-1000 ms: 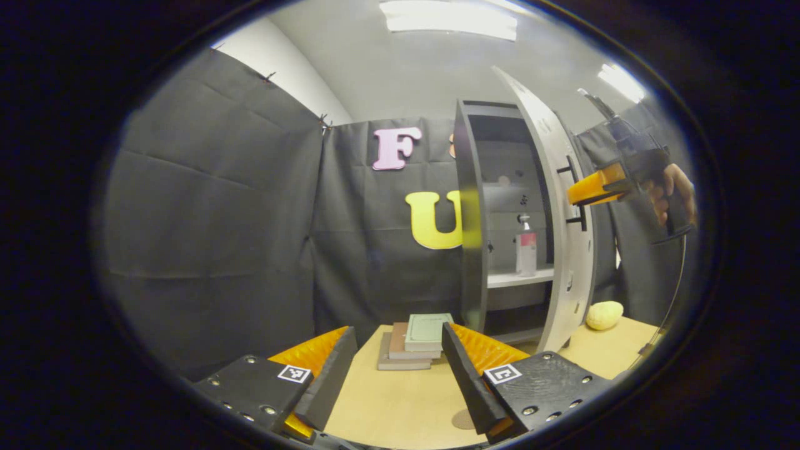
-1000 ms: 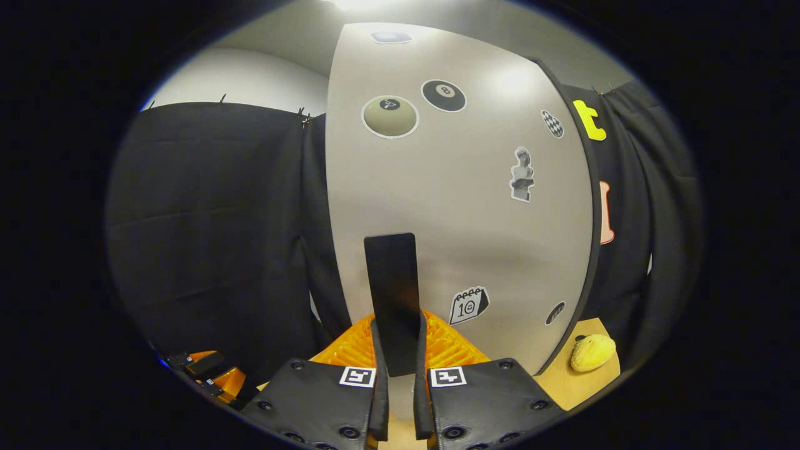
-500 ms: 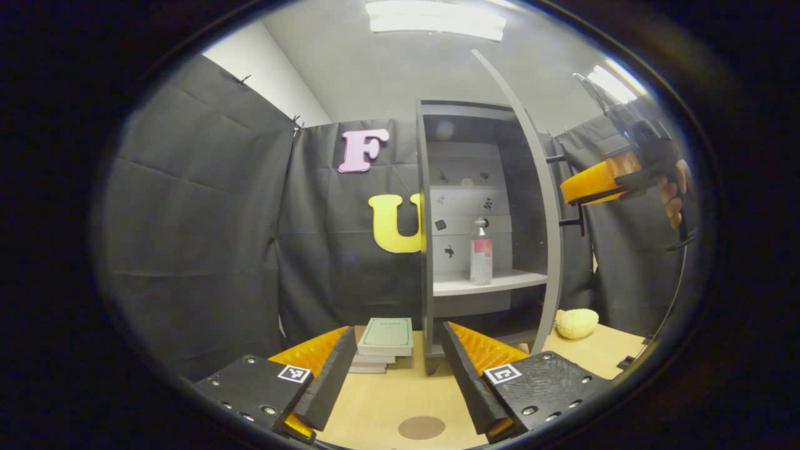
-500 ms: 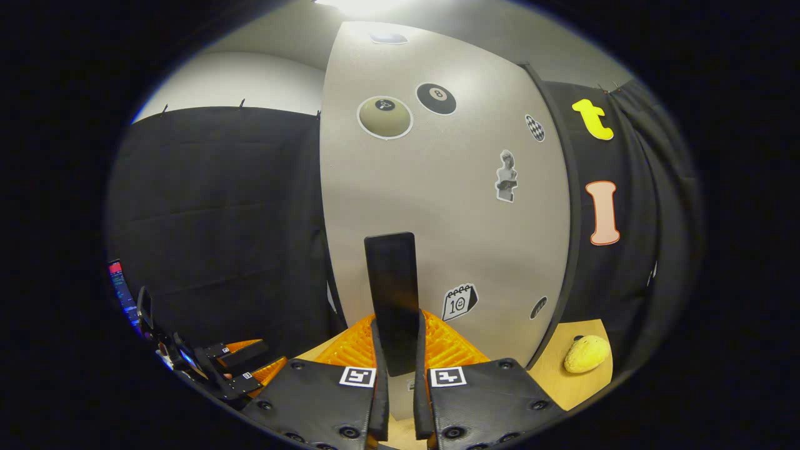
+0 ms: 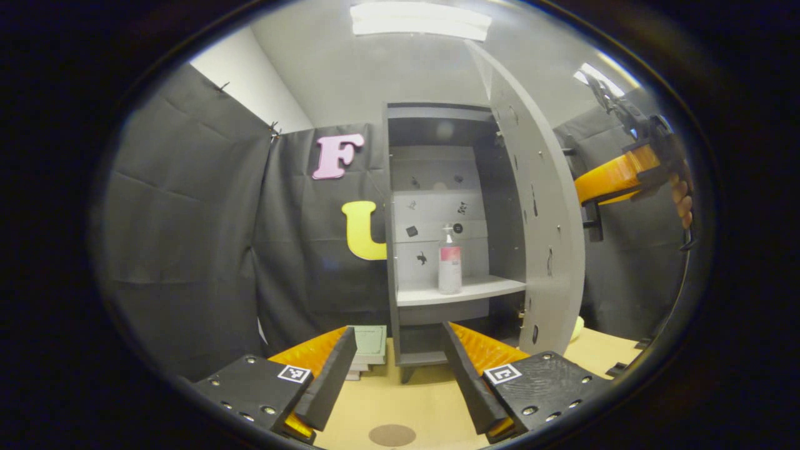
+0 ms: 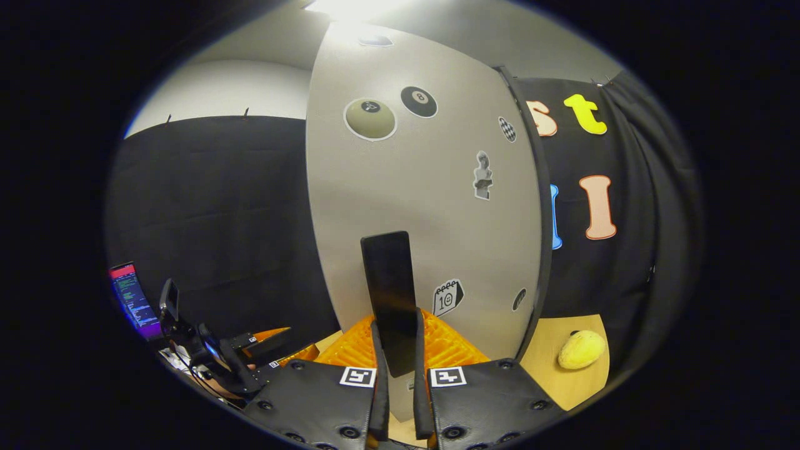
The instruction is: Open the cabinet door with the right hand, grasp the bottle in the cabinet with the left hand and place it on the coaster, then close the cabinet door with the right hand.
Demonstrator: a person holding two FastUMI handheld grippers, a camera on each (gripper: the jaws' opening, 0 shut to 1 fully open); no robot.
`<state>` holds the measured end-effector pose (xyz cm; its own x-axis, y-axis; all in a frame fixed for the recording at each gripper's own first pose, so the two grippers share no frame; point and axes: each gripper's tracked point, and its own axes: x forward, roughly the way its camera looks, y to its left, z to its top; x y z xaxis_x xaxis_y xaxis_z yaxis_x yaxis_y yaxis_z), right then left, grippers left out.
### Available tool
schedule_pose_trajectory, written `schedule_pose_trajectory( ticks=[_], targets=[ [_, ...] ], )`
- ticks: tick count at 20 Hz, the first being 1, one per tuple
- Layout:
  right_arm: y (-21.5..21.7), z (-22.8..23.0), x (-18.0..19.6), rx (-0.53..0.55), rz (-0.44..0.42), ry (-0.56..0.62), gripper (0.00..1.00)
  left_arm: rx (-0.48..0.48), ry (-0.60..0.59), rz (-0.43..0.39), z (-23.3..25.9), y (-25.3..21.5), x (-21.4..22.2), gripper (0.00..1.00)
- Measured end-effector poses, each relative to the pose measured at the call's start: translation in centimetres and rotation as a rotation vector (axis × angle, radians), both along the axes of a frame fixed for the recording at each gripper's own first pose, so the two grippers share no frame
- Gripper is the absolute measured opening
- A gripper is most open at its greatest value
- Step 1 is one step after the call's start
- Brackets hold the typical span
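Fingers of right gripper (image 6: 396, 400) clamp door handle (image 6: 389, 294); left gripper (image 5: 394, 375) gapes, empty. Bottle (image 5: 449, 267) upright on cabinet (image 5: 437, 206) shelf — light, slick plastic probably; grip mid-body.

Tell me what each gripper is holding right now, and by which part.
The right gripper is shut on the cabinet door by its black handle. The left gripper is open and holds nothing.

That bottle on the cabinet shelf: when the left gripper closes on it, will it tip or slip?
The bottle is tall and narrow and stands upright on the shelf, so a high or off-centre touch may well tip it. Its smooth-looking body could slip; gripping mid-body seems safer. How full it is cannot be told, so its weight is uncertain.
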<state>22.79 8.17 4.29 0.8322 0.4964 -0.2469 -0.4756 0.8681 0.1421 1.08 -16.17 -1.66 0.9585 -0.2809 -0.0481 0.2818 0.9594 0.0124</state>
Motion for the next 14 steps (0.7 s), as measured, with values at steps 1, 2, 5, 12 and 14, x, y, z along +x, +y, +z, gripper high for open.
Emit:
schedule_pose_trajectory(
  ticks=[1,2,5,12,14],
  targets=[
    [-0.3,0.1,-0.1,-0.004,-0.005,-0.004,0.18,0.001,0.000,-0.007,-0.1,-0.6,0.0,0.82],
    [-0.7,0.1,-0.2,-0.007,-0.010,-0.008,0.17,0.001,-0.001,-0.012,0.0,-1.2,0.1,0.82],
    [-1.9,0.2,-0.8,-0.007,-0.030,-0.015,0.17,-0.001,-0.003,-0.029,0.0,-3.0,-0.1,0.82],
    [-5.4,1.2,-1.9,0.031,-0.106,-0.020,0.17,-0.003,-0.022,-0.069,0.9,-7.2,-0.9,0.82],
    [-6.3,1.2,-1.9,0.032,-0.130,-0.025,0.13,-0.003,-0.025,-0.075,0.9,-8.2,-1.2,0.82]
  ],
)
